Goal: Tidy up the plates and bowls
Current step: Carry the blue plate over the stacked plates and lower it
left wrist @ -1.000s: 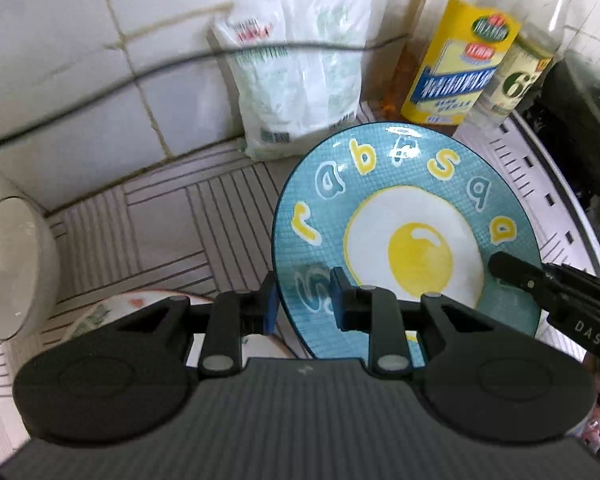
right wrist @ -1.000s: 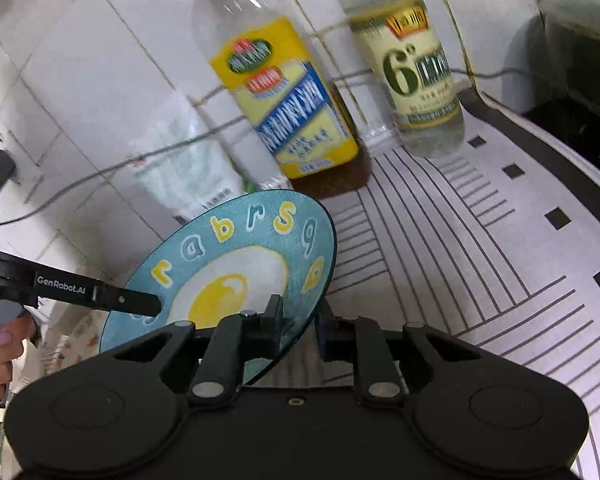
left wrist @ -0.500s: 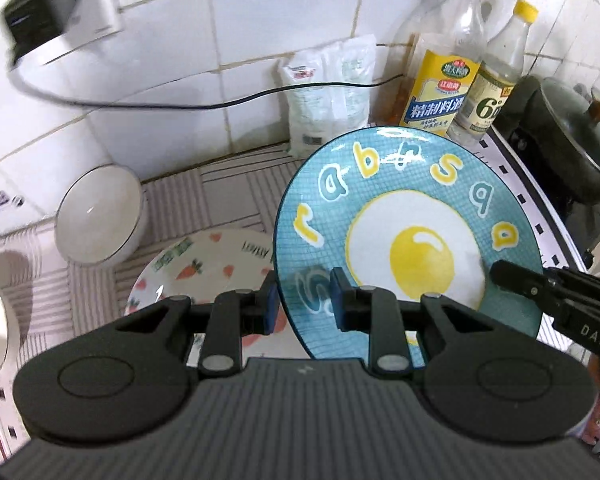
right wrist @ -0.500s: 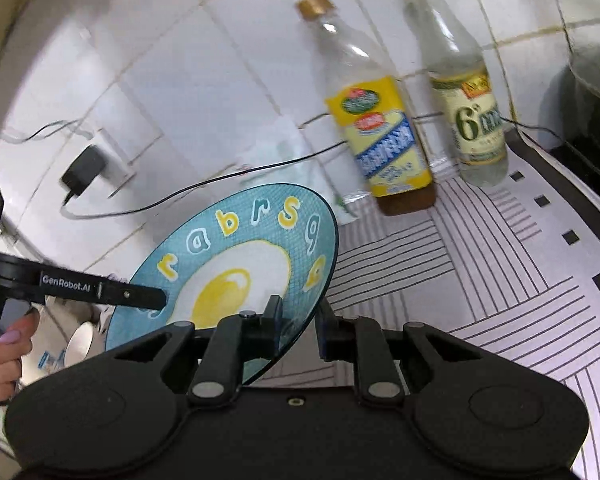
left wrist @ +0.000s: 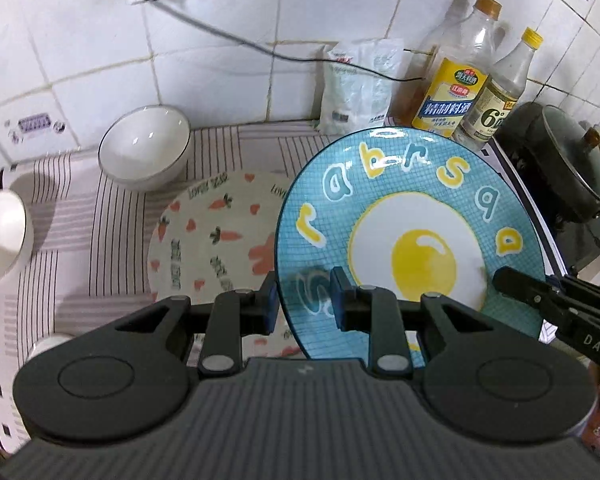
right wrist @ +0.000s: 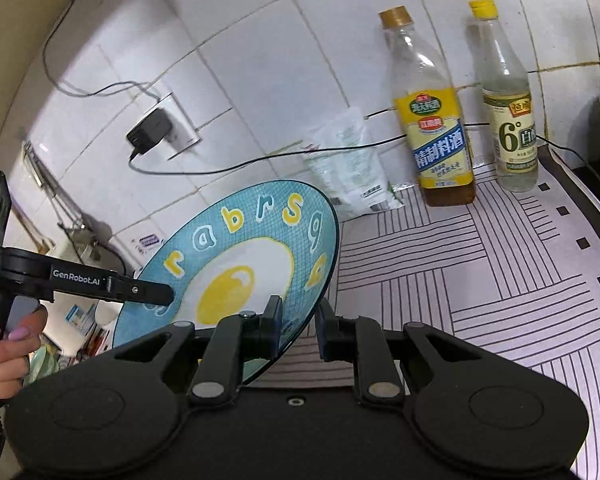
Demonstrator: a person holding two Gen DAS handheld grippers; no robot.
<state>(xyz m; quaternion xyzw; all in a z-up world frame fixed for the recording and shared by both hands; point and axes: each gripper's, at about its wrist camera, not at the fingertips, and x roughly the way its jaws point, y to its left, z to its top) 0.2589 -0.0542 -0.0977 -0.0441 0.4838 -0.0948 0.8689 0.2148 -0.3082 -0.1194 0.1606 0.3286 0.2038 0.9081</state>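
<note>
Left gripper [left wrist: 303, 304]: clamped on near-left rim of blue egg plate [left wrist: 412, 216], one pad over the face, one under. Right gripper [right wrist: 298, 326]: clamped on opposite rim, same plate. Plate carried between both, off the mat, tilted, face toward left camera.

Just beyond and left, partly hidden under the blue rim: carrot plate [left wrist: 212, 232], flat on striped mat [left wrist: 100, 220]. Likely stacking target; needs shift left and levelling. Left hand nearer.

Farther: white bowl [left wrist: 144, 148] near the wall, second bowl [left wrist: 2, 232] at far left edge.
</note>
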